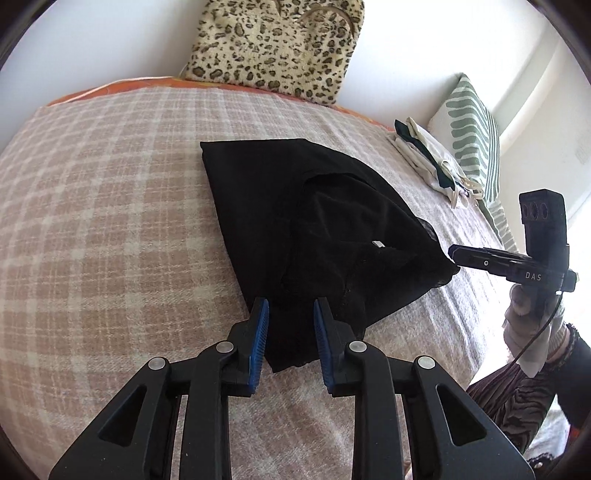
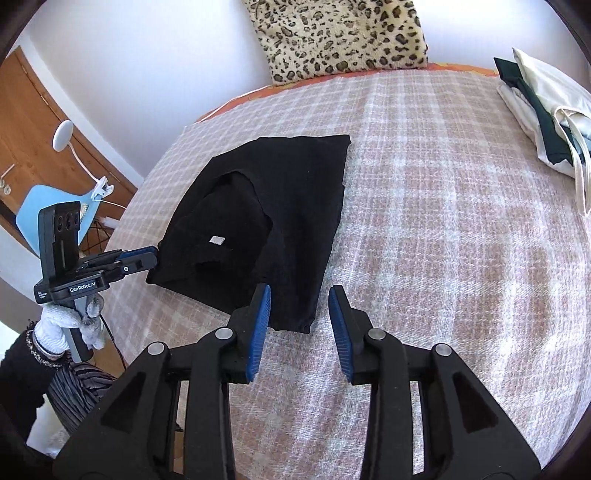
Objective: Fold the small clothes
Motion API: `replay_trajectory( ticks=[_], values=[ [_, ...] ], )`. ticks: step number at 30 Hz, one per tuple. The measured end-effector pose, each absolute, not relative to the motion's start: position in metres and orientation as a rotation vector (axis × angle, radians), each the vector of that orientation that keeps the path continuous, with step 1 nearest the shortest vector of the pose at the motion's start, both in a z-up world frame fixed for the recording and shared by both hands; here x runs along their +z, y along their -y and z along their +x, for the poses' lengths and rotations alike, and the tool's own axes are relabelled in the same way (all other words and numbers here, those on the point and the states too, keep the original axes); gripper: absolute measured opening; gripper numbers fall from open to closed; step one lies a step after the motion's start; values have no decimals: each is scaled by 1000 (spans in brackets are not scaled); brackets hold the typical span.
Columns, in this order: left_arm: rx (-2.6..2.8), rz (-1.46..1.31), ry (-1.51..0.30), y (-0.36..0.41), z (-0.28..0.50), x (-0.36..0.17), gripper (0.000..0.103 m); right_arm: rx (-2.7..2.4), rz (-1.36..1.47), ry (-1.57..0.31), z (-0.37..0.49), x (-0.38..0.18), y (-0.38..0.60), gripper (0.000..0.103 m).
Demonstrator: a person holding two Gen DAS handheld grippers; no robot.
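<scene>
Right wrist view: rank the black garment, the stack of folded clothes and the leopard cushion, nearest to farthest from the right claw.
1. Black garment: directly ahead of the right claw, slightly left.
2. Stack of folded clothes: far right on the bed.
3. Leopard cushion: against the wall, straight ahead.

The leopard-print cushion is cut off by the top edge in both views. The stack of folded clothes runs out of the right wrist view at its right edge. The small white label on the black garment is too small to read. The garment's folded-under layers are hidden. The chair is partly hidden behind the left gripper.
</scene>
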State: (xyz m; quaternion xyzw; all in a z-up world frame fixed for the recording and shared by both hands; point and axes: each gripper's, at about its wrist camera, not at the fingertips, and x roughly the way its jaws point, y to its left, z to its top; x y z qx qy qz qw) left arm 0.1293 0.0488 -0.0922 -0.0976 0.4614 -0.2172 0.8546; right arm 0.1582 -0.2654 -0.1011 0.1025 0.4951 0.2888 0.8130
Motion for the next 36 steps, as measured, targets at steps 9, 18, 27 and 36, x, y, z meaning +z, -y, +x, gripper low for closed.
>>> replay_trajectory(
  ticks=[9, 18, 27, 36],
  values=[
    [-414, -96, -971, -44, 116, -99, 23, 654, 351, -1125, 157, -113, 274, 35],
    [-428, 31, -951, -29, 114, -103, 15, 636, 378, -1165, 166, -122, 266, 32],
    [-408, 88, -941, -44, 103, -102, 8, 566, 134, -1095, 155, -102, 255, 8],
    [-411, -68, -903, -68, 105, -76, 17, 627, 168, -1071, 158, -86, 270, 20]
  ],
)
